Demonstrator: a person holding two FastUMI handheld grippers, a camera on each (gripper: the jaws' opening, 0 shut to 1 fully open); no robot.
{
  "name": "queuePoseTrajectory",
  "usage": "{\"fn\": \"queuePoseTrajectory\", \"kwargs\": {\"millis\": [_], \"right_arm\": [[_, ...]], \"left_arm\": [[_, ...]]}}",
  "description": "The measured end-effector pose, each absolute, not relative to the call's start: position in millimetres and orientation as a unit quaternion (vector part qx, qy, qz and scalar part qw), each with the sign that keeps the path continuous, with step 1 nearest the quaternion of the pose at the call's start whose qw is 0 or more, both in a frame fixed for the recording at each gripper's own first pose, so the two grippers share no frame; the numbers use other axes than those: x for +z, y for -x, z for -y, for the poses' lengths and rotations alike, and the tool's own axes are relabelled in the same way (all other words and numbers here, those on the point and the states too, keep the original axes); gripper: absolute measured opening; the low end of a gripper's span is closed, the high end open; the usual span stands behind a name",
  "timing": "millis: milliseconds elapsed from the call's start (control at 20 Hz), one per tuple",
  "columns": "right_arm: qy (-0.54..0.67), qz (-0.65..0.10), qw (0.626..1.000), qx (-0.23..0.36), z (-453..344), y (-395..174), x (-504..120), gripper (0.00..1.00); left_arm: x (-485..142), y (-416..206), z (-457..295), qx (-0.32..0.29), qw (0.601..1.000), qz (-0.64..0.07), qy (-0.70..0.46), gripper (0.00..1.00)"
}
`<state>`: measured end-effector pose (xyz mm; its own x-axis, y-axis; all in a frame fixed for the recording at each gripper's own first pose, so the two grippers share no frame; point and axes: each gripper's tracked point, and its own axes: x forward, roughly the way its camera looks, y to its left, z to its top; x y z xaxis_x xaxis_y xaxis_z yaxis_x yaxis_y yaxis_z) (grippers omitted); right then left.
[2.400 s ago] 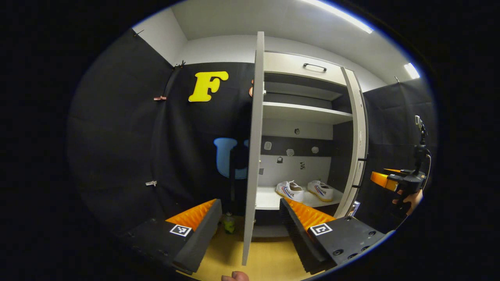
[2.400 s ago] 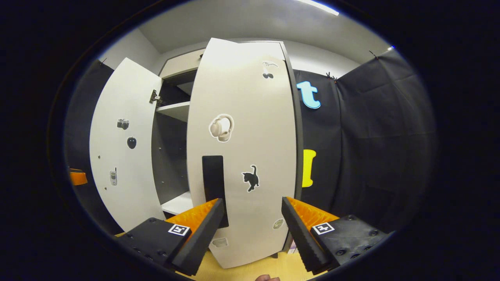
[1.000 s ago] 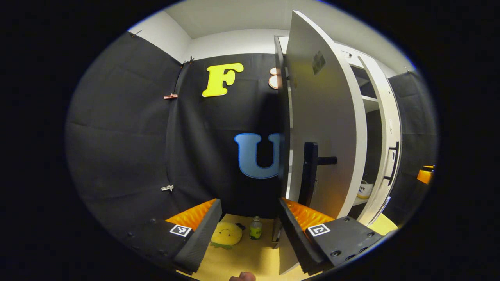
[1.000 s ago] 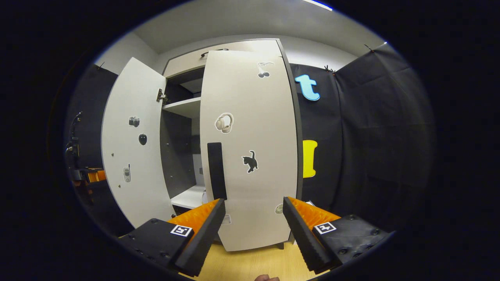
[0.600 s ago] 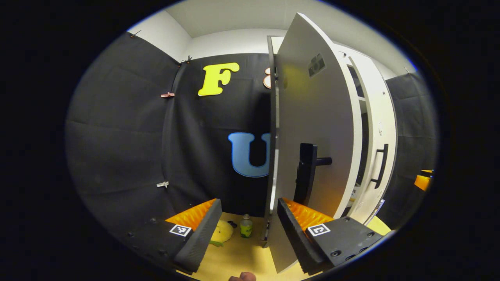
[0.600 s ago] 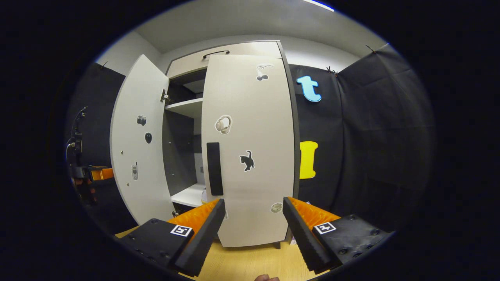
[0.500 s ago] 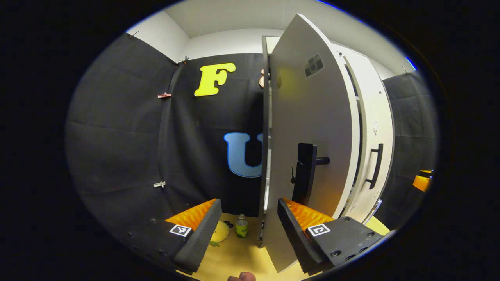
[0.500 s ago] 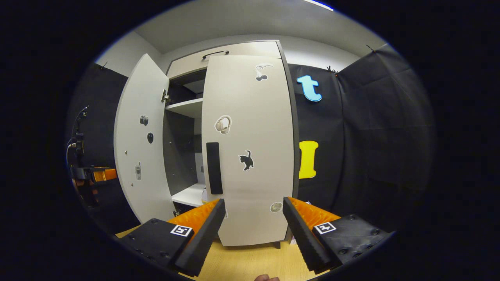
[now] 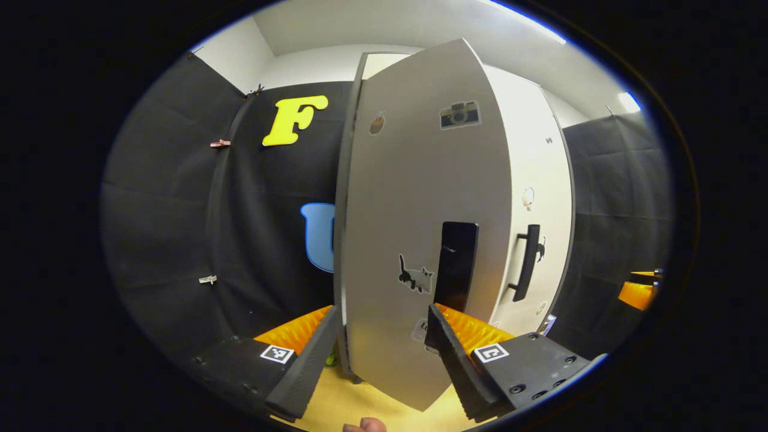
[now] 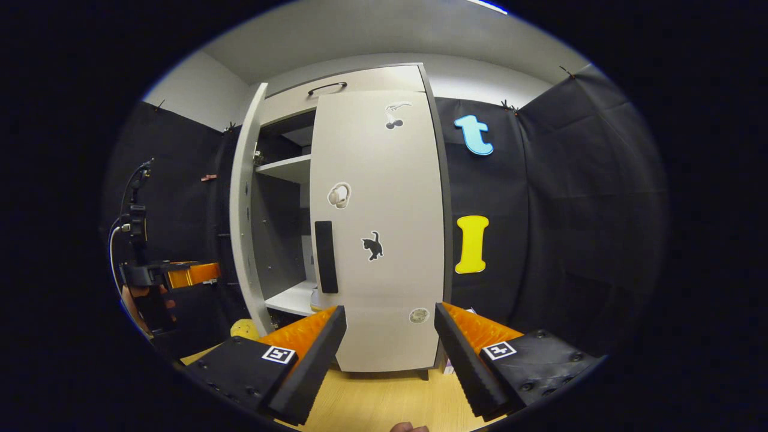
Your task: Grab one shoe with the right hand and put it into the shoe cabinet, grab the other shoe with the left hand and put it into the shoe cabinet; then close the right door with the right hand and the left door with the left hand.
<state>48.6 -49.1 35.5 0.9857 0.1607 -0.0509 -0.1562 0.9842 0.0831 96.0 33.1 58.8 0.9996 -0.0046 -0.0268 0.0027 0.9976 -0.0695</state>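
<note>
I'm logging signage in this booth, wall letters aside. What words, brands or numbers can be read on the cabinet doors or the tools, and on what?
No words or numbers are readable.
Left door: camera sticker and cat sticker, pictures only; low sticker partly hidden, unreadable.
Right door: headphones sticker and black cat sticker, pictures only; round sticker too small.
Square markers: coded patterns, no text.

Even overhead light, strong fisheye bend

Ceiling strip lights (image 9: pixel 528 27) brighten the pale cabinet doors (image 10: pixel 378 228); the black cloth walls stay dim. Straight edges bow toward the rims, and focus is sharp with no motion blur.
</note>
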Motion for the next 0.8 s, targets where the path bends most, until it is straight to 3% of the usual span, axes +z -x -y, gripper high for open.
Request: {"fn": "queuePoseTrajectory", "kwargs": {"millis": [800], "right_arm": [[-0.045,-0.015,0.996,0.076,38,-37,48,0.97]], "left_arm": [[69,-41,-2,-0.023,0.999,-0.004,0.026,0.93]]}}
